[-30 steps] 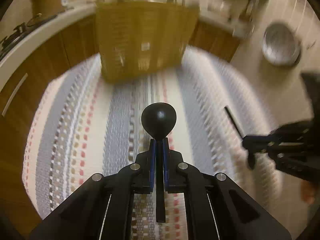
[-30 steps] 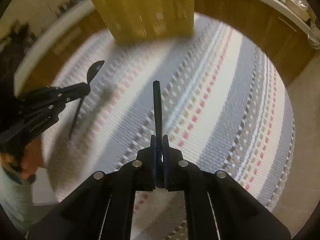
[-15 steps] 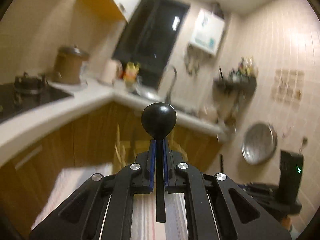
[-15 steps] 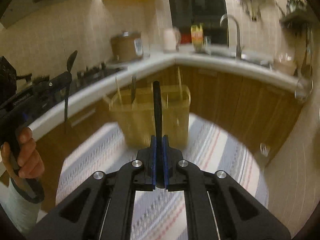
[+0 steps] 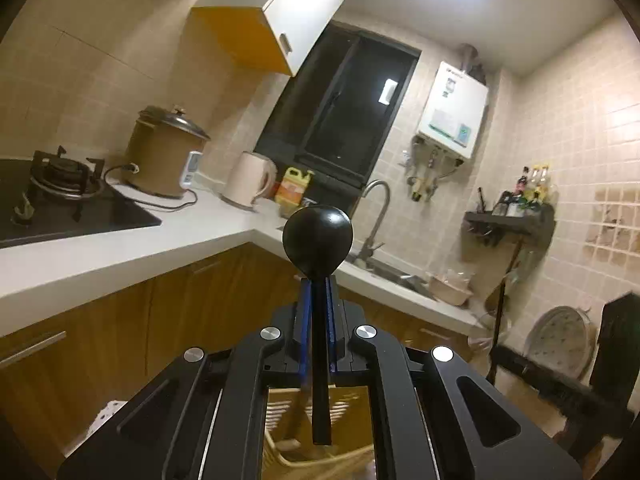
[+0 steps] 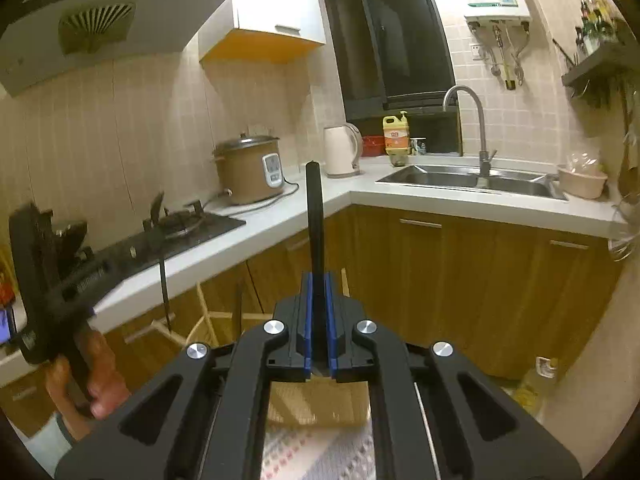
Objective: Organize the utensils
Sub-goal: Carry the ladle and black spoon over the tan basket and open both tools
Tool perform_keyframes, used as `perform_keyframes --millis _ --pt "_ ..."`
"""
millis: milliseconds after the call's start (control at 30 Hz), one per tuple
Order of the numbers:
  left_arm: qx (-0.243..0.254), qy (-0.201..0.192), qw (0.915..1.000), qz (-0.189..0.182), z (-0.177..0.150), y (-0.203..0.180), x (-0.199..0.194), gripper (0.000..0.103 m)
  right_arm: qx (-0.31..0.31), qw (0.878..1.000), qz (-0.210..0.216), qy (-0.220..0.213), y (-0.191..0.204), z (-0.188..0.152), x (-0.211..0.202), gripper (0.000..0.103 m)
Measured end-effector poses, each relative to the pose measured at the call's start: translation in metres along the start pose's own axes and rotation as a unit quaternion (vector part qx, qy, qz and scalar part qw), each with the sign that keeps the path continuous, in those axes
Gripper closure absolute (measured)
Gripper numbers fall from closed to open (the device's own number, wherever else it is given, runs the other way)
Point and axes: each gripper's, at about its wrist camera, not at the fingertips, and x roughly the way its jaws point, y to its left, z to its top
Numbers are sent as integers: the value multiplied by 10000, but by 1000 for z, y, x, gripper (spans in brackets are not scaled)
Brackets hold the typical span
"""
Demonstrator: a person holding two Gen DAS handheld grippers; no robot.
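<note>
My left gripper (image 5: 318, 292) is shut on a black spoon (image 5: 318, 240); its round bowl stands up past the fingertips and its handle runs back between the jaws. My right gripper (image 6: 318, 288) is shut on a slim black utensil (image 6: 314, 220) whose handle points up and forward, its other end hidden. A pale yellow basket (image 6: 320, 400) with upright sticks sits low beneath both grippers, and shows as the basket (image 5: 288, 440) in the left wrist view. In the right wrist view a hand (image 6: 92, 380) carries the left gripper (image 6: 52, 280) with the spoon (image 6: 160, 240) edge-on.
A white L-shaped counter (image 6: 460, 200) over wooden cabinets (image 6: 480, 280) lies ahead, with a gas stove (image 6: 180, 224), rice cooker (image 6: 248, 168), kettle (image 6: 340, 150) and sink (image 6: 460, 178). A striped rug (image 6: 320, 452) lies below. Tiled wall with a shelf (image 5: 508, 220) on the right.
Both grippers have risen and tilted up, from facing the striped rug and basket to facing the counter and wall. Each still grips its black utensil.
</note>
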Motion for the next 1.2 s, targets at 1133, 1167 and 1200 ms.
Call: perform_keyframes --millis 1133,1167,1200 --pt "862 -168 9941 635 -56 -7 31 98 -37 9989 328 339 -33 -48 82 99" --pt "834 -188 9942 648 -57 -5 30 98 -48 9988 332 346 -33 -49 82 99" --pt "828 -196 9942 660 -56 -4 30 98 -61 9988 338 352 -33 -49 82 99"
